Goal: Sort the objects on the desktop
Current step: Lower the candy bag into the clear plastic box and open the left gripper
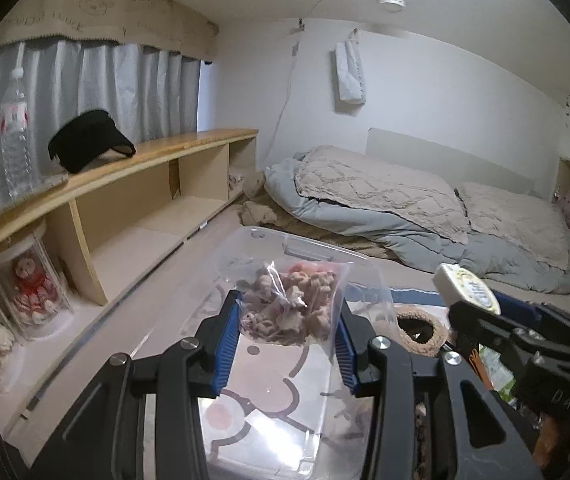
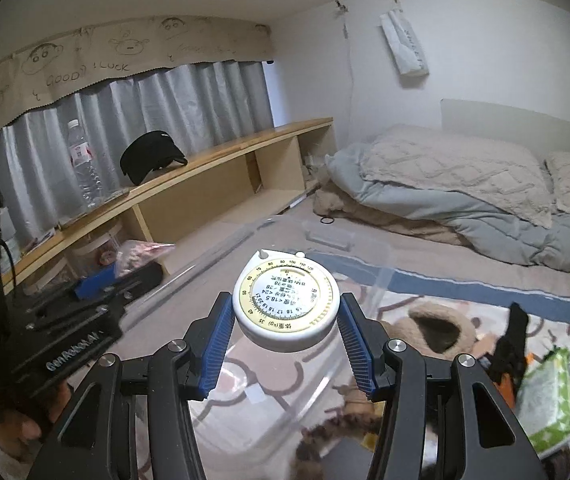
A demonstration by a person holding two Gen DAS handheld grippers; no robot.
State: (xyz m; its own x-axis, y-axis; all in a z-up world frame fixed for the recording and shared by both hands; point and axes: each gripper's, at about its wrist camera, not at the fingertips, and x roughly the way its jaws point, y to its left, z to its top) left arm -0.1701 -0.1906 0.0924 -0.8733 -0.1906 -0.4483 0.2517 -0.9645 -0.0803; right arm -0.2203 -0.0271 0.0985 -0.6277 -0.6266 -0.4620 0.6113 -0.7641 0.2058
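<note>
My left gripper (image 1: 287, 316) is shut on a clear plastic bag of small pink and beige trinkets (image 1: 291, 306), held above a clear plastic storage bin (image 1: 269, 432). My right gripper (image 2: 285, 314) is shut on a round white and yellow tape measure (image 2: 287, 300), held above the same bin (image 2: 245, 396). The tape measure (image 1: 467, 286) and right gripper (image 1: 469, 308) show at the right of the left wrist view. The left gripper (image 2: 125, 270) with its bag (image 2: 141, 254) shows at the left of the right wrist view.
A brown plush slipper (image 2: 437, 330), a green wipes pack (image 2: 545, 396), a black item (image 2: 515, 340) and other clutter lie on the patterned mat right of the bin. A low wooden shelf (image 1: 133, 184) with bottle (image 1: 15, 136) and black cap (image 1: 85, 146) runs left. Bedding (image 1: 425, 208) lies behind.
</note>
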